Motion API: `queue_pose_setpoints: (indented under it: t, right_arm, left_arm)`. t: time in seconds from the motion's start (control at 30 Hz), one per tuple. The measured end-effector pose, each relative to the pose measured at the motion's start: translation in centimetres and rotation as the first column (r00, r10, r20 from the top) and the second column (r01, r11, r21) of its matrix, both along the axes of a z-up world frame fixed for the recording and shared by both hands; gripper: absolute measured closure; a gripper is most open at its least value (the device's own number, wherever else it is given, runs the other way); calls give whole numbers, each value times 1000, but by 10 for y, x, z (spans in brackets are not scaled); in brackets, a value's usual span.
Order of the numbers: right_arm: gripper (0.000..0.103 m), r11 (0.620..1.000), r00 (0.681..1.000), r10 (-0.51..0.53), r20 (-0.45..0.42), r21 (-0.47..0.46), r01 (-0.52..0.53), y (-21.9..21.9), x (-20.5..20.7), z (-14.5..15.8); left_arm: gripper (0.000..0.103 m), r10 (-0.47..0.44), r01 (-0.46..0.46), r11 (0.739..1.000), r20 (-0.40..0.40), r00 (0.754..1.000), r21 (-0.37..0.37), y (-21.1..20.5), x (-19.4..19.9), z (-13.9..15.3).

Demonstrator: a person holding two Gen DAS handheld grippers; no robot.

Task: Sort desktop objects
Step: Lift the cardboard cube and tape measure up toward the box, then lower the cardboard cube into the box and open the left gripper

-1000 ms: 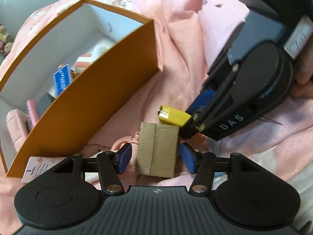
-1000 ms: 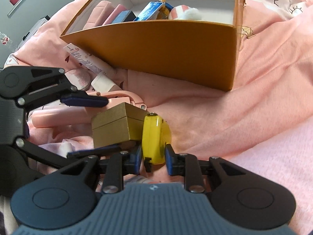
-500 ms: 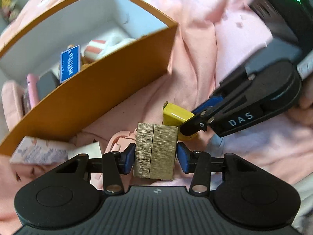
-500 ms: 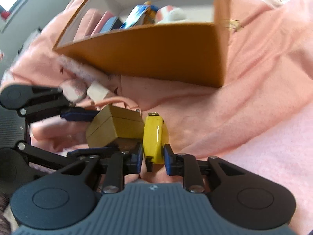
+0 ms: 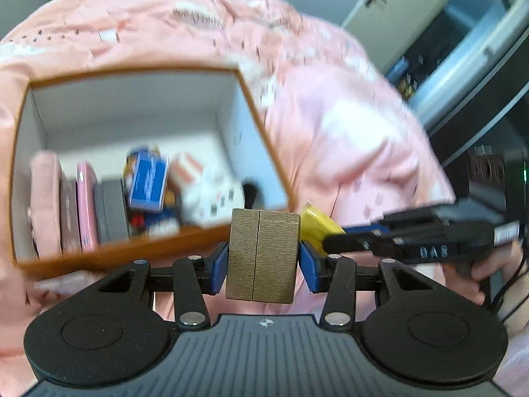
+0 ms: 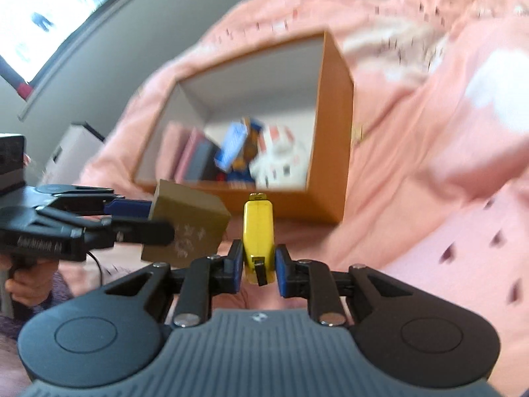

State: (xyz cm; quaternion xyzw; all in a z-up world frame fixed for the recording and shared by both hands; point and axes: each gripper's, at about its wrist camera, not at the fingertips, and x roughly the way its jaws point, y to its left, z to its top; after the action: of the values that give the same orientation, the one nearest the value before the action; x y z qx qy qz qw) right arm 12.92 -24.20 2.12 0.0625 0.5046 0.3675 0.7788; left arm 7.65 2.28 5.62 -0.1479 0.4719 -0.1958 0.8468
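Carrying two things at once toward the orange box (image 5: 254, 122): left hand-held gripper (image 5: 263, 269) clamped at a middling width on the gold box (image 5: 263, 254), blue pads (image 5: 219, 269) pressed on both side faces; right hand-held gripper (image 6: 256, 269) closed narrow on the yellow tape measure (image 6: 258, 231), pads against its flat sides. Both loads lifted clear of the pink bedding (image 6: 429, 132), just beside each other, in front of the orange box's near wall and slightly above its rim.

To do it well: keep both grips firm, since frames look blurred with motion. Separate the two loads a little before going over the wall, as gold box and tape measure look close enough to knock. Clear the near wall fully, then aim for the bare white floor at the back, away from the blue pack (image 5: 147, 182) and pink cases (image 5: 86, 205) already inside. Lower before letting go, one side at a time.
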Motion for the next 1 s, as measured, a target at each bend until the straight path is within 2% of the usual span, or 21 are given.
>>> queue_pose_setpoints:
  t: [0.17,0.3,0.43,0.53,0.6,0.77,1.0]
  right_arm:
    - [82,997,992,-74,105,3,74,-17,19,35]
    - [82,988,976,-154,154,2,155,-23,44,42]
    - [82,978,965,-208,160,10,209,-18,69,33]
    - [82,973,961,-226,161,-3,230,-10,81,22]
    - [82,971,959,-235,159,-12,240,-8,88,15]
    - [82,970,959,-237,154,-19,243,-7,98,5]
    - [82,967,959,-246,143,-24,252,-10,103,-2]
  left_arm:
    - [51,114,-114,994,39,993,-6,1,36,19]
    - [51,176,-176,984,3,984,-35,-5,72,14]
    - [51,248,-252,966,-70,966,-58,-11,106,-11]
    - [51,303,-318,942,-138,943,-102,-10,127,-38]
    - [51,330,-351,931,-171,928,-105,-11,136,-56]
    - [51,343,-364,930,-220,913,-58,-18,147,-82]
    - [52,325,-340,940,-256,911,-18,-22,154,-91]
